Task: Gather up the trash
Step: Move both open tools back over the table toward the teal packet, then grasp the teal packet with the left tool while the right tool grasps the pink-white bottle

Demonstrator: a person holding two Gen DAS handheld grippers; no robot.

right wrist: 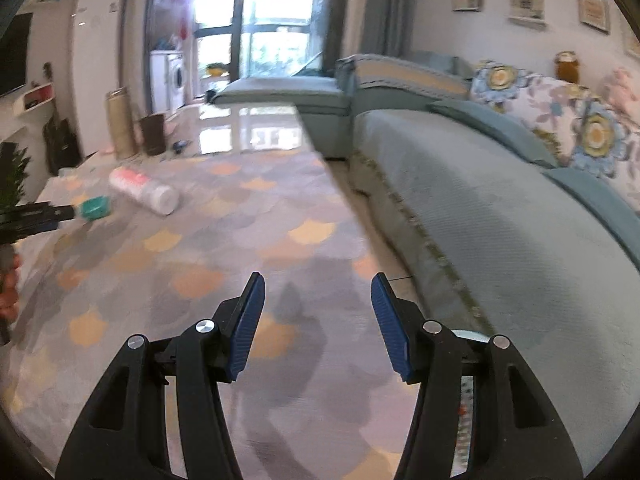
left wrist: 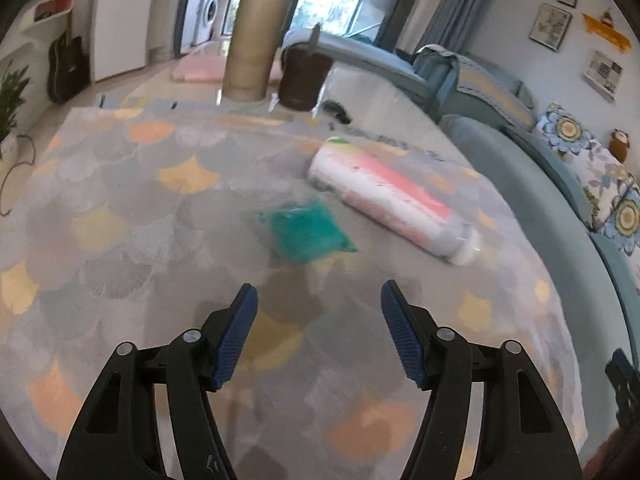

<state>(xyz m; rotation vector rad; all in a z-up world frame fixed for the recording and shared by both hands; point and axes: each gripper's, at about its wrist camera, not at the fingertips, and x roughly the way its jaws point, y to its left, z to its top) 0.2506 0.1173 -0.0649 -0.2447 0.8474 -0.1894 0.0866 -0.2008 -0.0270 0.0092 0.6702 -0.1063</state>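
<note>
On the patterned rug, towards its far sofa-side corner, we see a white-and-pink bottle lying flat: likely light, rigid and prone to roll, best gripped across its middle. Nearer lies a teal wrapper, probably soft and crinkly. Two bins stand past the far edge, contents hidden. Our left gripper and right gripper both gape empty.

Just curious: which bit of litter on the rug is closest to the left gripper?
The teal packet, straight ahead of the left gripper; the pink-and-white bottle lies farther right.
</note>
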